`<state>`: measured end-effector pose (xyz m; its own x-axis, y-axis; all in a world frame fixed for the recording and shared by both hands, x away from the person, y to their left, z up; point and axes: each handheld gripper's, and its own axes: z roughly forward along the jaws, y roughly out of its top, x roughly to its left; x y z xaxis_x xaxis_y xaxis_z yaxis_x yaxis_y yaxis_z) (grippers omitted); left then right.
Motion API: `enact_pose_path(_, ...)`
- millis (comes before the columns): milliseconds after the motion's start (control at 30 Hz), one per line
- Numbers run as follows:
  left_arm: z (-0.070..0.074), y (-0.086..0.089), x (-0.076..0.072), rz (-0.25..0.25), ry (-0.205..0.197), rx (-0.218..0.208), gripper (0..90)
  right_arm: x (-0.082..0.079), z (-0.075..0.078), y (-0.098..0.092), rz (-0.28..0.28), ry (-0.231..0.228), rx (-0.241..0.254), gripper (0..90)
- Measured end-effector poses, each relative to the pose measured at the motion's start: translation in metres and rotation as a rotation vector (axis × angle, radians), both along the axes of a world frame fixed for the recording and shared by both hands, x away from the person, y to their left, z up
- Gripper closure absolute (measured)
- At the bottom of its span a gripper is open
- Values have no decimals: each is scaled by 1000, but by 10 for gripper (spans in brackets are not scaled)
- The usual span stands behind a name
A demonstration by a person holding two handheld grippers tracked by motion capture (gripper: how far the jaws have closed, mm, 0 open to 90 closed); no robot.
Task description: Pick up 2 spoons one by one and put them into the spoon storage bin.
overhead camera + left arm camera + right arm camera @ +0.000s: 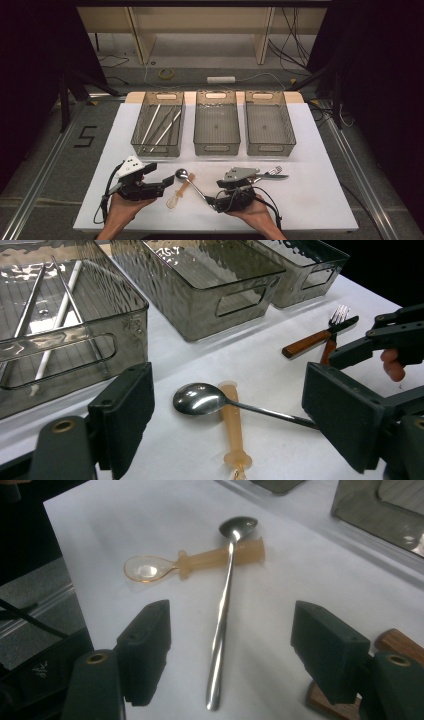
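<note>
At the bottom of the high view two hands come in, each holding a gripper. The left gripper (161,186) sits at lower left; its jaws stand spread apart with nothing between them, and in the left gripper view they point toward the spoons. The right gripper (212,201) sits at lower centre-right, also spread wide, and in the right gripper view the handle end of the metal spoon (224,605) lies on the table between the two pads, but they do not press it. This metal spoon (192,183) lies slanted in the lower middle of the high view, its bowl toward the upper left, and it crosses over the handle of an orange plastic spoon (179,191), touching it. A little higher and to the right lie a fork (272,171) and a knife (320,337) with wooden handles, close together. Farther up stand three transparent grey bins in a row: the left bin (158,146) holds several long thin sticks (159,124), then the middle bin (216,145) and the right bin (270,145).
</note>
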<state>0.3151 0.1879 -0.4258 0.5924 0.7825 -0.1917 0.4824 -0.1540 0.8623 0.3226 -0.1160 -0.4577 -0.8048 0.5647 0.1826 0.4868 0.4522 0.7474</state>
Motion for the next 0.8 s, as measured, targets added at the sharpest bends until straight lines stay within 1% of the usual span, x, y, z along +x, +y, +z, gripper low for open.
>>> enact_pose_path(133, 0, 0, -1, 0, -1, 1, 202, 2, -3, 7, 15, 4, -12, 338)
enact_pose_path(200, 1, 0, -1, -1, -8, 4, 202, 2, -5, 11, 24, 8, -20, 345)
enact_pose_path(400, 0, 1, -2, 11, -16, 2, 201, 6, -9, 23, 47, 11, -46, 376)
enact_pose_path(567, 0, 1, -3, 16, -27, 1, 198, 11, -13, 32, 55, 21, -67, 421)
enact_pose_path(767, 1, 2, -7, 8, -37, 0, 198, 15, -16, 42, 64, 30, -88, 482)
enact_pose_path(800, 1, 2, -7, 8, -37, -1, 198, 15, -16, 44, 58, 34, -91, 492)
